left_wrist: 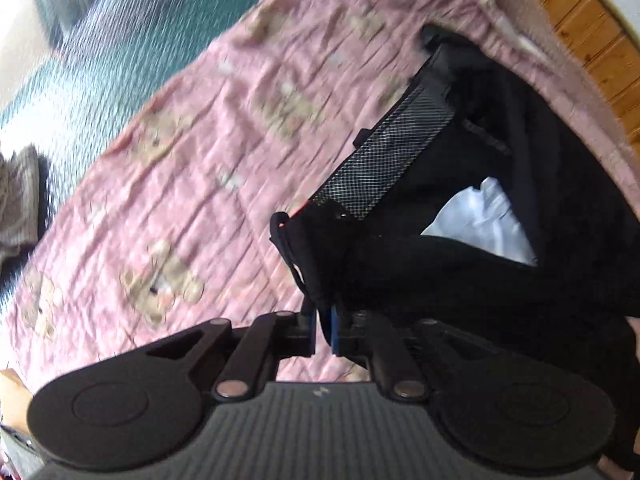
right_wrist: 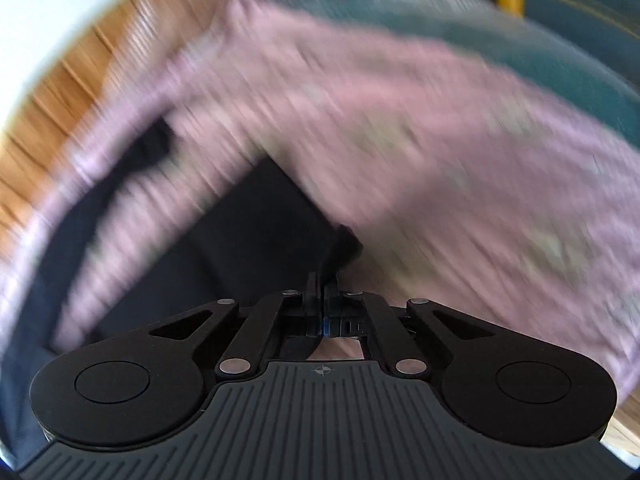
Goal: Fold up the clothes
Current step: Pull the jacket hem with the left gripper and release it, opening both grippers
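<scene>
My left gripper (left_wrist: 323, 320), a black two-finger tool with blue pads, has its jaws drawn nearly together and clamped on a corner of the black fabric garment (left_wrist: 460, 280). A thin fold of that dark cloth runs down between the pads, and a small cord loop (left_wrist: 294, 268) hangs at the pinched edge. From there the garment spreads up and to the right over the pink quilted bedspread printed with beige teddy bears (left_wrist: 180, 184). A grey mesh band (left_wrist: 392, 156) crosses the garment, and a pale white lining patch (left_wrist: 484, 220) shows through an opening in it. Beyond the bedspread lies a teal woven cover (left_wrist: 132, 24), and wooden plank flooring (left_wrist: 592, 40) shows at the upper right.

My right gripper (right_wrist: 323, 280) has its jaws fully together, and a dark edge of the same black garment (right_wrist: 256, 224) rises straight out from between the fingertips, so I read it as pinched there. This view is heavily blurred; I can make out the pink bedspread (right_wrist: 400, 120) around the dark cloth and wooden floor (right_wrist: 60, 92) at the left, little more.
</scene>
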A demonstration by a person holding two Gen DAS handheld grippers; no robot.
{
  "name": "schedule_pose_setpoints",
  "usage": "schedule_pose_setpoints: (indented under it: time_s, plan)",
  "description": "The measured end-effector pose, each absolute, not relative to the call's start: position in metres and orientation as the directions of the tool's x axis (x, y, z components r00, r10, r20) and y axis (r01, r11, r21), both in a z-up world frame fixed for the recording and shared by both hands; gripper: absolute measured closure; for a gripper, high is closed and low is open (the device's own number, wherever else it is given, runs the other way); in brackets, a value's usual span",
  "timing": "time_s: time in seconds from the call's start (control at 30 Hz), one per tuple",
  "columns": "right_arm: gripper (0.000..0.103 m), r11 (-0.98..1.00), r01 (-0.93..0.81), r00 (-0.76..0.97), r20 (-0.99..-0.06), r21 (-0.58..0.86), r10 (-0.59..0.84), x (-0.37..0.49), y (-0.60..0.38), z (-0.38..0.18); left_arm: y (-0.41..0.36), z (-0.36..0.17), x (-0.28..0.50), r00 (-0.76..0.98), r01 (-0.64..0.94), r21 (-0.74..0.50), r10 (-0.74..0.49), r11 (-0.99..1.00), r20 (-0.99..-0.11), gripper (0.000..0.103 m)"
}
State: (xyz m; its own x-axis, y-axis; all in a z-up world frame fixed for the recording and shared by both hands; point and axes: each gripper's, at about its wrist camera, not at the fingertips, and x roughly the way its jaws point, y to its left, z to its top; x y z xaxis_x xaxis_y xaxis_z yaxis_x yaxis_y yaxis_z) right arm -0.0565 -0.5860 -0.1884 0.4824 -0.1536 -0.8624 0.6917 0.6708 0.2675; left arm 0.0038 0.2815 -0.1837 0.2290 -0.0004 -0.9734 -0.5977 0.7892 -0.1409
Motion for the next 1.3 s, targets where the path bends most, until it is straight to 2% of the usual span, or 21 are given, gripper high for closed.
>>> schedule_pose_setpoints:
  time_s: [0.07, 0.1, 0.13, 0.17, 0.27, 0.37, 0.47, 0.53, 0.6, 0.63, 0.7, 0.77, 0.8, 0.83, 0.87, 0.9, 0.93, 1.0, 1.03, 1.2, 1.3]
  plan:
    - [0.1, 0.653, 0.73, 0.403, -0.9, 0.204, -0.169, -0.068, -0.588, -0.21, 0.283, -0.208, -0.008, 0.203, -0.647, -0.113, 0.028, 0.754, -0.979, 0.082]
    - [0.094, 0.65, 0.74, 0.389, -0.898, 0.172, -0.205, -0.072, -0.589, -0.208, 0.283, -0.211, -0.013, 0.212, -0.668, -0.114, 0.042, 0.735, -0.976, 0.079]
    - [0.086, 0.649, 0.749, 0.374, -0.894, 0.135, -0.246, -0.074, -0.589, -0.204, 0.283, -0.208, -0.018, 0.235, -0.683, -0.126, 0.054, 0.72, -0.97, 0.076]
    - [0.069, 0.668, 0.742, 0.359, -0.874, 0.055, -0.326, -0.072, -0.585, -0.192, 0.284, -0.204, -0.024, 0.265, -0.693, -0.141, 0.068, 0.707, -0.962, 0.072]
    - [0.07, 0.782, 0.618, 0.453, -0.78, -0.075, -0.433, -0.056, -0.562, -0.155, 0.29, -0.186, -0.046, 0.354, -0.699, -0.188, 0.105, 0.69, -0.93, 0.059]
    - [0.074, 0.857, 0.513, 0.54, -0.792, 0.042, -0.284, -0.039, -0.552, -0.154, 0.305, -0.181, -0.059, 0.365, -0.734, -0.198, 0.132, 0.65, -0.922, 0.059]
    - [0.074, 0.882, 0.464, 0.492, -0.852, 0.085, -0.177, -0.022, -0.551, -0.188, 0.315, -0.178, -0.068, 0.356, -0.757, -0.193, 0.146, 0.625, -0.923, 0.06]
    - [0.073, 0.871, 0.492, 0.378, -0.896, -0.018, -0.232, -0.019, -0.555, -0.215, 0.316, -0.172, -0.073, 0.365, -0.753, -0.197, 0.148, 0.628, -0.919, 0.06]
    - [0.068, 0.83, 0.551, 0.348, -0.878, -0.092, -0.329, -0.02, -0.56, -0.21, 0.31, -0.161, -0.076, 0.395, -0.727, -0.208, 0.151, 0.654, -0.906, 0.06]
    - [0.07, 0.814, 0.564, 0.323, -0.871, -0.137, -0.371, -0.019, -0.56, -0.206, 0.304, -0.155, -0.074, 0.424, -0.705, -0.228, 0.142, 0.672, -0.894, 0.06]
    - [0.07, 0.867, 0.491, 0.417, -0.85, -0.089, -0.323, -0.012, -0.545, -0.195, 0.291, -0.146, -0.066, 0.488, -0.649, -0.284, 0.1, 0.706, -0.867, 0.058]
    - [0.065, 0.912, 0.407, 0.468, -0.845, -0.052, -0.257, 0.0, -0.529, -0.193, 0.278, -0.15, -0.049, 0.515, -0.604, -0.324, 0.047, 0.728, -0.856, 0.057]
    - [0.06, 0.931, 0.364, 0.474, -0.852, -0.037, -0.22, 0.007, -0.522, -0.197, 0.271, -0.156, -0.04, 0.51, -0.592, -0.327, 0.029, 0.737, -0.86, 0.056]
    - [0.052, 0.938, 0.346, 0.456, -0.869, -0.024, -0.19, 0.016, -0.52, -0.205, 0.265, -0.166, -0.03, 0.489, -0.587, -0.311, 0.021, 0.748, -0.872, 0.053]
    - [0.05, 0.928, 0.371, 0.416, -0.887, -0.035, -0.2, 0.023, -0.524, -0.213, 0.258, -0.179, -0.019, 0.441, -0.591, -0.267, 0.028, 0.761, -0.897, 0.049]
    - [0.046, 0.917, 0.395, 0.375, -0.903, -0.047, -0.208, 0.031, -0.527, -0.221, 0.251, -0.19, -0.011, 0.395, -0.594, -0.215, 0.048, 0.775, -0.918, 0.049]
    - [0.044, 0.907, 0.418, 0.341, -0.915, -0.056, -0.214, 0.038, -0.531, -0.228, 0.245, -0.195, -0.004, 0.349, -0.598, -0.15, 0.088, 0.787, -0.933, 0.053]
    - [0.056, 0.892, 0.453, 0.373, -0.904, -0.02, -0.209, 0.05, -0.539, -0.21, 0.234, -0.203, 0.006, 0.272, -0.596, -0.041, 0.154, 0.802, -0.95, 0.048]
    - [0.056, 0.885, 0.466, 0.392, -0.897, 0.002, -0.204, 0.056, -0.543, -0.202, 0.23, -0.2, 0.007, 0.266, -0.596, -0.033, 0.159, 0.803, -0.951, 0.048]
    - [0.042, 0.856, 0.436, 0.557, -0.83, 0.277, -0.015, 0.124, -0.563, -0.161, 0.218, -0.194, -0.001, 0.22, -0.593, 0.026, 0.192, 0.805, -0.956, 0.048]
    - [0.037, 0.734, 0.452, 0.634, -0.761, 0.507, 0.136, 0.173, -0.584, -0.176, 0.216, -0.191, -0.006, 0.162, -0.62, 0.058, 0.2, 0.782, -0.966, 0.049]
